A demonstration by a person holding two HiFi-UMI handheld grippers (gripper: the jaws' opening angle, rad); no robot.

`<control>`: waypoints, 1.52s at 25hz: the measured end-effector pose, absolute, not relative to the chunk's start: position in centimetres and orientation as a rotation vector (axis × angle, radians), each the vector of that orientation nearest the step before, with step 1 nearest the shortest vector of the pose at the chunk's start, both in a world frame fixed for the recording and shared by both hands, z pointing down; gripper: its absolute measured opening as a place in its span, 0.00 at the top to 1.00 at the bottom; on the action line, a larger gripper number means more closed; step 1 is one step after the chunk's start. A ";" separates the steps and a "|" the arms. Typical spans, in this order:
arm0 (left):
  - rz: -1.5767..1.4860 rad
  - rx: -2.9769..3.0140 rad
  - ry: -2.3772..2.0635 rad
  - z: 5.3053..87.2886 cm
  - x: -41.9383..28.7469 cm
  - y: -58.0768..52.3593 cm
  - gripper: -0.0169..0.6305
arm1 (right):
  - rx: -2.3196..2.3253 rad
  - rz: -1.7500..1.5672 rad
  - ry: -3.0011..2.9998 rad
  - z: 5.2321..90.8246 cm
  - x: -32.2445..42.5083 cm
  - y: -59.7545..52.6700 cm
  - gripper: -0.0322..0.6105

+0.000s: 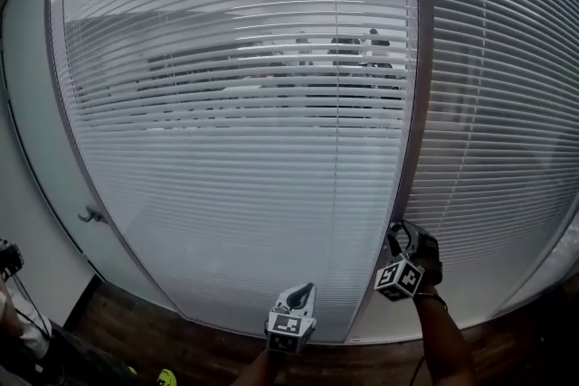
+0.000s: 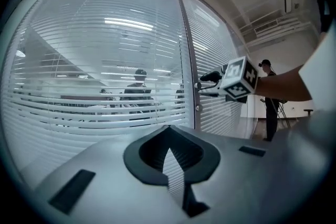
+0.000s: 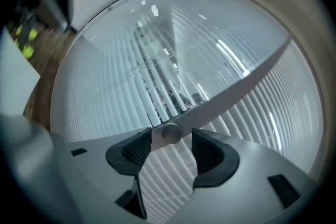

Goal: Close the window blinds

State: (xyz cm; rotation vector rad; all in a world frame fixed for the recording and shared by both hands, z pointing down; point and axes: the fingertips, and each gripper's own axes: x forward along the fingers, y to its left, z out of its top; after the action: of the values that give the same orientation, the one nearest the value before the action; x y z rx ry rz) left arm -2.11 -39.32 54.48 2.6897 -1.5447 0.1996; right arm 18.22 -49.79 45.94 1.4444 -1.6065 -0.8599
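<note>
The window blinds [image 1: 235, 104] hang inside a glazed wall, their upper and middle slats tilted so the room behind shows through. In the right gripper view a small round metal knob [image 3: 170, 132] sits on the grey frame post [image 3: 236, 86] beside the blinds [image 3: 157, 60]. My right gripper [image 3: 171, 139] is open around this knob, one pad on each side with a small gap. In the head view the right gripper [image 1: 403, 235] is at the post [image 1: 412, 104]. My left gripper [image 1: 306, 292] hangs lower, shut and empty, its tips [image 2: 168, 128] pointing at the blinds [image 2: 105, 60].
A door handle [image 1: 90, 214] sticks out at the glass wall's left edge. Dark wooden floor [image 1: 181, 348] runs below. A person [image 2: 139, 86] is seen through the slats, and another person [image 2: 269, 102] stands at the far right. A second blind panel [image 1: 507, 104] lies right of the post.
</note>
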 end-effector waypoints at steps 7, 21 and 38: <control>0.229 2.705 -1.528 54.7 -1.2 -39.2 0.97 | 1.870 -0.143 -2.198 45.0 19.1 -49.0 0.64; 0.239 2.694 -1.522 55.7 -1.4 -39.3 0.97 | 2.071 -0.006 -2.270 45.0 19.9 -49.9 0.75; 0.246 2.691 -1.505 56.5 -1.1 -39.5 0.97 | 1.419 -0.959 -1.574 45.5 18.3 -50.1 0.76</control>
State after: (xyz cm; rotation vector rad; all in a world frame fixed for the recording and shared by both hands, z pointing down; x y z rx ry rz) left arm -1.07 -39.52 56.51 2.6911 -1.5053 0.2461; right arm 18.35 -50.14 45.49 1.4186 -1.5738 -0.9586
